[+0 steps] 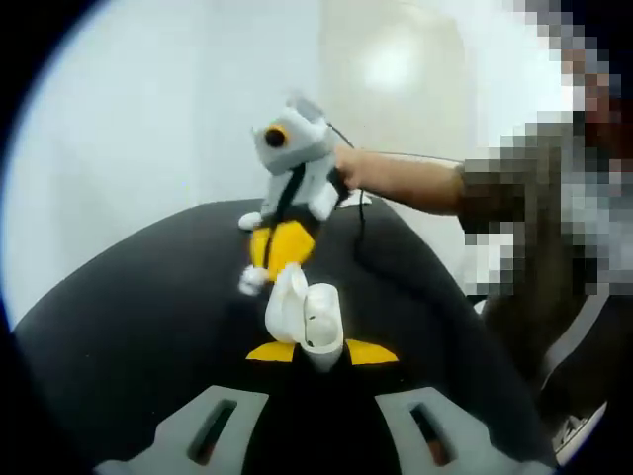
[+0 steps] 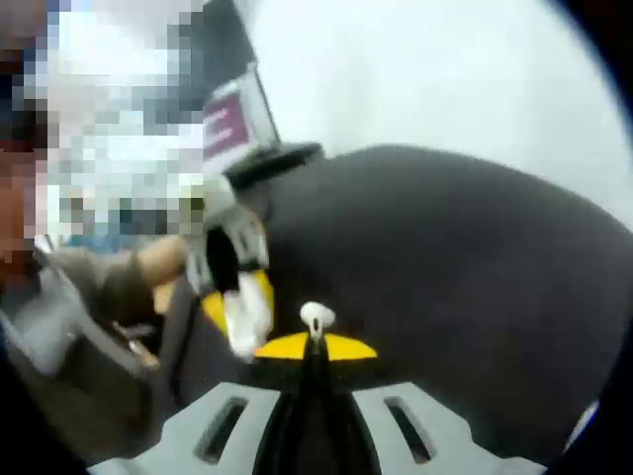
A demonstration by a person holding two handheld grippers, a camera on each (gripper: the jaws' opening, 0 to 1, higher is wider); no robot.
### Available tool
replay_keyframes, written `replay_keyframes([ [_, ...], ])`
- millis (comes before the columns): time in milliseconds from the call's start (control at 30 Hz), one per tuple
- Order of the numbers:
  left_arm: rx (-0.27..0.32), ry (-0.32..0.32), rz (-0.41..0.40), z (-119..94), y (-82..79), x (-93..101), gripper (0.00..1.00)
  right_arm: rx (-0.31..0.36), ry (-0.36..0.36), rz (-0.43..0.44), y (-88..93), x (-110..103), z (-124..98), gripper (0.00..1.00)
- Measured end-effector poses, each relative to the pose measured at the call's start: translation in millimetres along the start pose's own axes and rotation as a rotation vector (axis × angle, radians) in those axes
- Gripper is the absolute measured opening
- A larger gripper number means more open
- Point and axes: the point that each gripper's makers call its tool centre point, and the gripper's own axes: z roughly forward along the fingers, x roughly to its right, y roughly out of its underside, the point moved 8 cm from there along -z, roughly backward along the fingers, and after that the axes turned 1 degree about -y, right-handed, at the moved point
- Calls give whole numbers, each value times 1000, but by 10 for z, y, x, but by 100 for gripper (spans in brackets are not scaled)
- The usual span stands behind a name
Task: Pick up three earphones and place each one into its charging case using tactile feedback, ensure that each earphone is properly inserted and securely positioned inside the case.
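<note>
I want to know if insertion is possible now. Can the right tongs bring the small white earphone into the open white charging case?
Probably yes. The right tongs grip the small white earphone, and the left tongs hold the open white charging case up with nothing between them.

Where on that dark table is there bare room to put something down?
Bare dark table lies wide beyond the right gripper holding the earphone. It is crowded around the open charging case in the left gripper, where both grippers meet.
</note>
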Motion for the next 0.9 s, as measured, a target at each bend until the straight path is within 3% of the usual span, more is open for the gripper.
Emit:
replay_keyframes([
  [133, 2, 1, -3, -4, 3, -6, 14, 69, -79, 189, 93, 0, -80, 7],
  [267, 3, 3, -5, -7, 8, -10, 14, 97, -56, 220, 126, 22, -74, 7],
  [367, 4, 5, -6, -12, 12, -16, 14, 69, 24, 177, 167, 78, -81, 7],
  [567, 5, 6, -7, -16, 18, -13, 14, 86, 55, 152, 145, 118, -207, 13],
  [700, 4, 5, -6, -17, 20, -9, 14, 124, 112, 50, 56, 169, -324, 14],
  [833, 5, 6, -7, -16, 19, -18, 14, 128, 112, -22, -71, 161, -345, 16],
  [900, 6, 7, -8, -17, 19, -23, 14, 117, 71, -54, -144, 185, -317, 17],
])
